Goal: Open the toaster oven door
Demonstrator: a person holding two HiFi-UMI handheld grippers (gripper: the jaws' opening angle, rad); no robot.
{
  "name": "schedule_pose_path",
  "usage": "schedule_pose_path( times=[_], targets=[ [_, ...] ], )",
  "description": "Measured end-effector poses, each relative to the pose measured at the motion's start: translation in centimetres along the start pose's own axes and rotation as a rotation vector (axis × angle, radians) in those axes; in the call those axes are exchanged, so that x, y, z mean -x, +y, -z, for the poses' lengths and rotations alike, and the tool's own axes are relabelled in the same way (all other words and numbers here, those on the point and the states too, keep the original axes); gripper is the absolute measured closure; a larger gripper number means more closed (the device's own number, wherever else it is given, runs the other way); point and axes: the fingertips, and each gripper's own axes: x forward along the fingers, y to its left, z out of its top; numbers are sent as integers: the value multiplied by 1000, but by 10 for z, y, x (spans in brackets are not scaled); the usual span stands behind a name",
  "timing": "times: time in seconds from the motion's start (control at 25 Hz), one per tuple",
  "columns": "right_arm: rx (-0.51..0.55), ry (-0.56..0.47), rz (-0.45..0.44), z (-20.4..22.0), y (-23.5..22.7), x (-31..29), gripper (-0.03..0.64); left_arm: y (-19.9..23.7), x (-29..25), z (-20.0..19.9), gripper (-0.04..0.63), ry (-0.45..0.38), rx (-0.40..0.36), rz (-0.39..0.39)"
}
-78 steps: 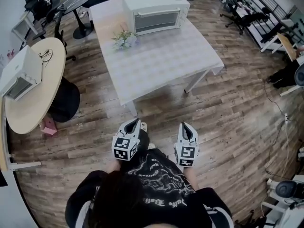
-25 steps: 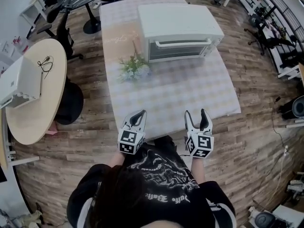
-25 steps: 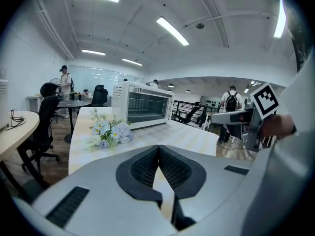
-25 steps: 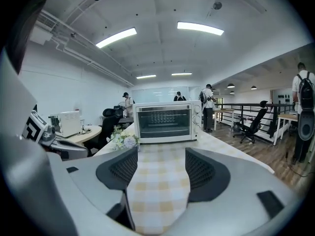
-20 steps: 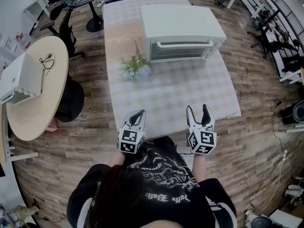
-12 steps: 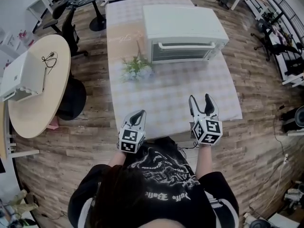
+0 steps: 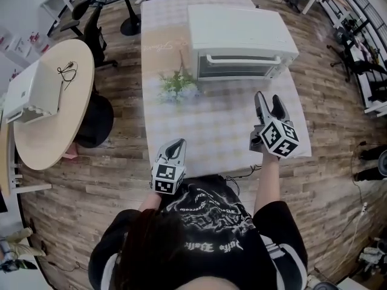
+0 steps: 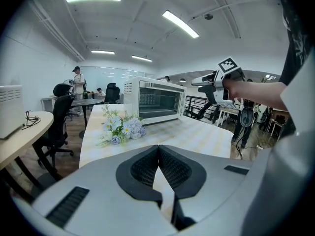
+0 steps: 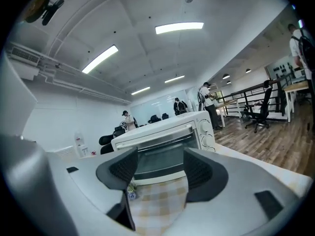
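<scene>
Reaching phase only, nothing touched yet. Toaster oven (image 7: 239, 29) sits at the far end of the checked worktop (image 7: 224, 128), front facing the person. Its door (image 7: 239, 71) is shut flush, with the bar handle (image 7: 243, 58) across the top edge.

Right claw (image 7: 268, 103) is held out over the worktop's right half, pointed at the oven, jaws apart with nothing between them. In the right gripper view the gap frames the door glass; the handle sits above the gap, well apart from the pads.

Left claw (image 7: 174, 147) hangs at the near edge of the worktop, close to the person's body, jaws pressed together, empty. Flower bunch (image 7: 177, 88) lies left of the oven front, off the right claw's line.

Progress: close to zero. Done: right claw open and roughly lined up. Left to do: close the distance, get the jaws round the handle, clamp, then swing the door down and out. Hinge along the bottom is my guess.

Claw probably needs raising a little to meet the handle. Oven looks light and may slide on the cloth when pulled, and the left claw isn't placed to brace it.
</scene>
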Motion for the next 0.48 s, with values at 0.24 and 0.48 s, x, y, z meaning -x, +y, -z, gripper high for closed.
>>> schedule_pose_path(
  times=[0.24, 0.48],
  targets=[
    [-100, -28, 2, -26, -17, -37, 331, 5, -5, -6, 577, -3, 10, -30],
    [-239, -25, 3, -41, -36, -75, 348, 12, -9, -9, 577, -2, 22, -69]
  ],
)
